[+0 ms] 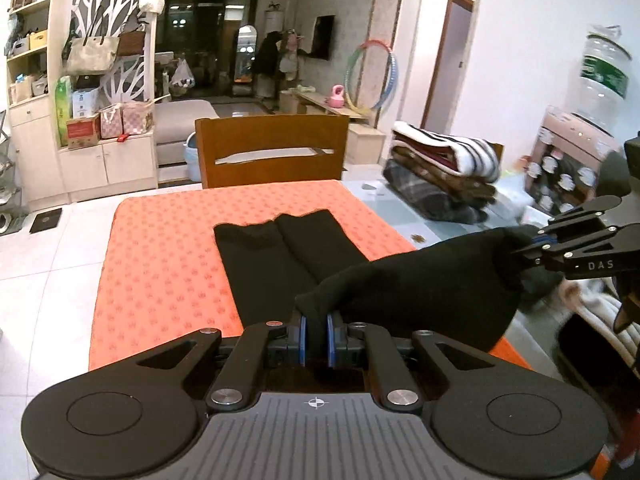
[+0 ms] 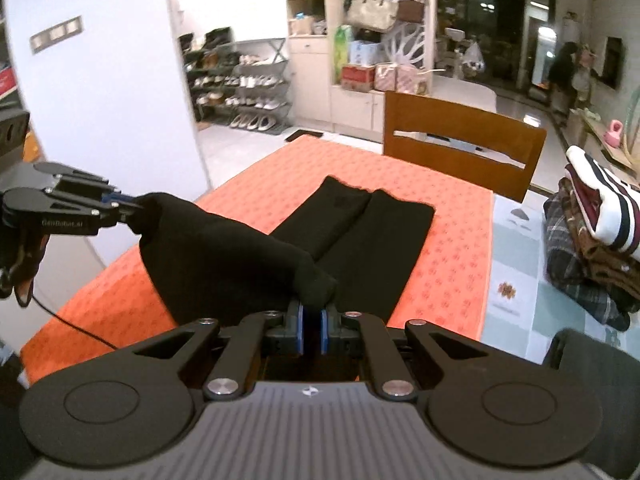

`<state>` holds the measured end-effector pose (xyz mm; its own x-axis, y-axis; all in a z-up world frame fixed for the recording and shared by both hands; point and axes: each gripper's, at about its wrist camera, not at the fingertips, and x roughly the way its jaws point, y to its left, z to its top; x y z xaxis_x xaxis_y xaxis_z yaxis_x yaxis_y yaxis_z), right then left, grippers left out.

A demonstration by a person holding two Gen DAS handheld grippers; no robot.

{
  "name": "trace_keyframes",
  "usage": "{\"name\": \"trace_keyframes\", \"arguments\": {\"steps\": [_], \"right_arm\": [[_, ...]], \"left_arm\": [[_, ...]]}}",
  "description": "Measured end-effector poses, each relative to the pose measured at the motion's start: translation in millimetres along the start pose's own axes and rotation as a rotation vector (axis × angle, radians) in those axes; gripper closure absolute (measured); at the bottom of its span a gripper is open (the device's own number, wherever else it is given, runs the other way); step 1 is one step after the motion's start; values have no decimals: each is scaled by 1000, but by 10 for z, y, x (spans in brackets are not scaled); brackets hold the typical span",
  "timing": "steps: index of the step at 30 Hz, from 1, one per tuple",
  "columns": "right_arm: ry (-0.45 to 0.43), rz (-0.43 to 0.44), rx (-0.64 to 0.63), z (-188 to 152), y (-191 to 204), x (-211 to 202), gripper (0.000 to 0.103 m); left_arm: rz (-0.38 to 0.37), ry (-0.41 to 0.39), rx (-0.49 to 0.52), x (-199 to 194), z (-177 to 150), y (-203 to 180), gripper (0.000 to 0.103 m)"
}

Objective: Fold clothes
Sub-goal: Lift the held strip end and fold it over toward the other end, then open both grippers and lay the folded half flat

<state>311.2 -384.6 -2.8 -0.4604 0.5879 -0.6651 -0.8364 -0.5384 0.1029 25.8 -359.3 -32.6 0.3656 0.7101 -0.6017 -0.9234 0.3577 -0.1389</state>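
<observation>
Nearest, at 6 o'clock in the left wrist view, the left gripper [image 1: 316, 334] has its blue pads closed down to a narrow slit on a pinch of the black trousers [image 1: 276, 256]. In the right wrist view, also at 6 o'clock, the right gripper [image 2: 312, 330] is clamped just as tightly on the other corner of the same near end. Between them the near end of the garment hangs lifted as a sagging span, clear of the orange cloth [image 1: 160, 248].

Further out, toward 12 o'clock, the two legs lie flat and side by side on the orange cloth, their far hems just short of the wooden chair [image 1: 272, 148].

The risks, as I judge them:
- Each bite looks small and takes only a bunched edge, so a pull toward the far hems could slip the fabric out of one gripper and drop that corner.
- If the two grippers travel unevenly, the lifted span could twist and the fold would land skewed.
- Dragging rather than lifting could crumple the flat legs or shift the orange cloth under them.
- The sagging middle may land first and trap a crease.

At 2 o'clock, the stack of folded clothes [image 1: 444, 172] sits well apart and looks safe.
</observation>
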Motion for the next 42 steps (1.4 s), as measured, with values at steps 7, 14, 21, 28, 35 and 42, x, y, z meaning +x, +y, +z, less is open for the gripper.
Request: {"name": "trace_keyframes", "arguments": {"steps": [7, 14, 21, 28, 35, 42], "right_arm": [[15, -24, 75, 236, -473, 728, 93], [33, -54, 147, 448, -926, 1442, 93], [45, -131, 168, 439, -1090, 1785, 72], [14, -103, 33, 435, -892, 1766, 61], [-39, -76, 35, 411, -919, 1898, 53], [76, -67, 13, 284, -959, 2317, 57]], "left_arm": [[26, 6, -49, 594, 380, 255, 91], [62, 77, -111, 1251, 410, 591, 90], [95, 71, -186, 1435, 478, 853, 64], [58, 59, -143, 1395, 448, 745, 44], [95, 80, -174, 1674, 337, 826, 52], [118, 91, -190, 1807, 282, 929, 60]]}}
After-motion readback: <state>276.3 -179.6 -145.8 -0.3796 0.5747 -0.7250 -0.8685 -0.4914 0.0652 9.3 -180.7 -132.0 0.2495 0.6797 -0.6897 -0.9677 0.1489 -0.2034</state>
